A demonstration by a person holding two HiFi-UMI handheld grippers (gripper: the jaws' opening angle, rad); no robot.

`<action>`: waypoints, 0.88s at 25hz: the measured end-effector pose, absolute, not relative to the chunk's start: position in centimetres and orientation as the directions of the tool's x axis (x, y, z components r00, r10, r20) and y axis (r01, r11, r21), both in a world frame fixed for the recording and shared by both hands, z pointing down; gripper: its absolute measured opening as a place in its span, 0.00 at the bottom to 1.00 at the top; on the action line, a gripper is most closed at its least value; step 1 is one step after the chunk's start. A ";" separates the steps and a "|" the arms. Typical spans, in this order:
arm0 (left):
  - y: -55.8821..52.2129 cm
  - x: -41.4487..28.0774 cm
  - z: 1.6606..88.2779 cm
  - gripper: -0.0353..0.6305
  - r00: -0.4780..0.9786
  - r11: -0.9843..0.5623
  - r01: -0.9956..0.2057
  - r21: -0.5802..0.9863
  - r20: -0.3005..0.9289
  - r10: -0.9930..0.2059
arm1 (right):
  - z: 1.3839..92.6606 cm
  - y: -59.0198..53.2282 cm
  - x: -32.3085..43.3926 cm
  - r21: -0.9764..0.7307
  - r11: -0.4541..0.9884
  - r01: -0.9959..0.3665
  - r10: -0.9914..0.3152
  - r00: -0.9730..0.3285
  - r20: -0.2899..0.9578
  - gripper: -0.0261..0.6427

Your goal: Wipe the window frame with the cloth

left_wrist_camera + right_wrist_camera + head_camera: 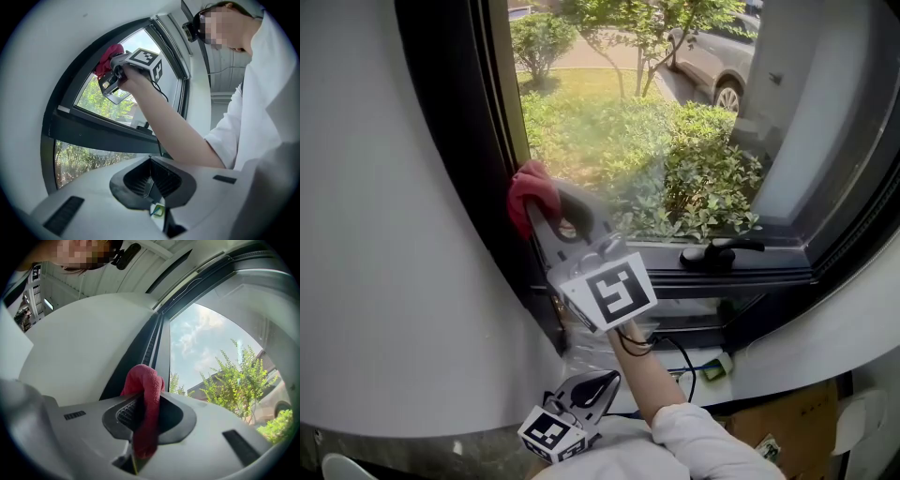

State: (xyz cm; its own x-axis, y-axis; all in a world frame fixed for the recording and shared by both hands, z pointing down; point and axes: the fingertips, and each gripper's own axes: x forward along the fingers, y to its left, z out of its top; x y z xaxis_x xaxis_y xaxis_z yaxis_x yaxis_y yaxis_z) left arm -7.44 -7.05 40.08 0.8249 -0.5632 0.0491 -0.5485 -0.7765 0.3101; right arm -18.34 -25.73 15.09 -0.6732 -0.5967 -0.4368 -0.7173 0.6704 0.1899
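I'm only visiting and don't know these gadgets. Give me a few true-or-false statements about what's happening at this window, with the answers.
1. The right tongs grip a red cloth. True.
2. The cloth is in the middle of the glass pane. False: it is at the dark window frame, on the window's left side.
3. The left tongs hold a second cloth. False: they are shut on nothing and are held low, near the person's body.
4. A black handle sits on the lower part of the frame. True.
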 end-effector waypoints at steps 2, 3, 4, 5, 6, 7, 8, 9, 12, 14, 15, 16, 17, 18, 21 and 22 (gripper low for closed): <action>-7.0 -7.4 40.1 0.07 0.825 -0.776 -0.548 0.311 0.047 -0.563 | 15.1 -25.8 -18.3 0.186 0.666 -0.723 -0.607 -0.669 -0.429 0.14; -7.0 -7.4 40.1 0.07 0.825 -0.775 -0.549 0.314 0.050 -0.563 | 15.1 -25.8 -18.2 0.184 0.663 -0.726 -0.612 -0.667 -0.426 0.14; -7.0 -7.4 40.1 0.07 0.825 -0.773 -0.549 0.318 0.055 -0.563 | 15.2 -25.9 -18.2 0.183 0.660 -0.729 -0.616 -0.664 -0.423 0.14; -7.0 -7.5 40.1 0.07 0.825 -0.772 -0.549 0.320 0.059 -0.562 | 15.2 -25.9 -18.1 0.183 0.658 -0.730 -0.619 -0.663 -0.421 0.14; -7.0 -7.5 40.1 0.07 0.825 -0.772 -0.549 0.320 0.060 -0.562 | 15.3 -25.9 -18.1 0.182 0.658 -0.731 -0.621 -0.663 -0.418 0.14; -7.0 -7.5 40.2 0.07 0.826 -0.774 -0.548 0.318 0.060 -0.560 | 15.4 -25.9 -18.1 0.182 0.657 -0.731 -0.623 -0.663 -0.414 0.14; -6.9 -7.5 40.2 0.07 0.827 -0.775 -0.547 0.318 0.058 -0.559 | 15.6 -26.0 -18.2 0.180 0.658 -0.731 -0.625 -0.664 -0.410 0.14; -6.9 -7.4 40.2 0.07 0.827 -0.775 -0.545 0.319 0.055 -0.559 | 15.8 -25.9 -18.2 0.180 0.660 -0.730 -0.625 -0.665 -0.408 0.14; -6.9 -7.4 40.1 0.07 0.827 -0.777 -0.543 0.319 0.047 -0.560 | 16.3 -25.8 -18.4 0.185 0.670 -0.719 -0.609 -0.675 -0.417 0.14; -6.8 -7.5 40.1 0.07 0.827 -0.778 -0.544 0.315 0.043 -0.561 | 16.6 -25.7 -18.4 0.181 0.668 -0.722 -0.614 -0.672 -0.414 0.14; -6.8 -7.5 40.1 0.07 0.827 -0.778 -0.544 0.315 0.043 -0.561 | 16.6 -25.7 -18.3 0.176 0.666 -0.725 -0.620 -0.669 -0.411 0.14; -6.7 -7.5 40.1 0.07 0.827 -0.777 -0.544 0.318 0.045 -0.560 | 16.6 -25.8 -18.3 0.173 0.664 -0.727 -0.623 -0.667 -0.409 0.14; -6.7 -7.6 40.0 0.07 0.827 -0.776 -0.543 0.320 0.047 -0.560 | 16.7 -25.8 -18.3 0.174 0.665 -0.726 -0.622 -0.668 -0.409 0.14; -6.7 -7.6 40.0 0.07 0.828 -0.776 -0.543 0.321 0.047 -0.559 | 16.7 -25.8 -18.4 0.176 0.667 -0.724 -0.618 -0.670 -0.411 0.14; -6.7 -7.6 40.0 0.07 0.830 -0.780 -0.540 0.316 0.042 -0.557 | 17.0 -25.8 -18.4 0.176 0.671 -0.721 -0.615 -0.673 -0.410 0.14; -6.7 -7.6 40.0 0.07 0.831 -0.781 -0.538 0.316 0.044 -0.554 | 17.1 -25.8 -18.4 0.174 0.672 -0.720 -0.615 -0.673 -0.410 0.14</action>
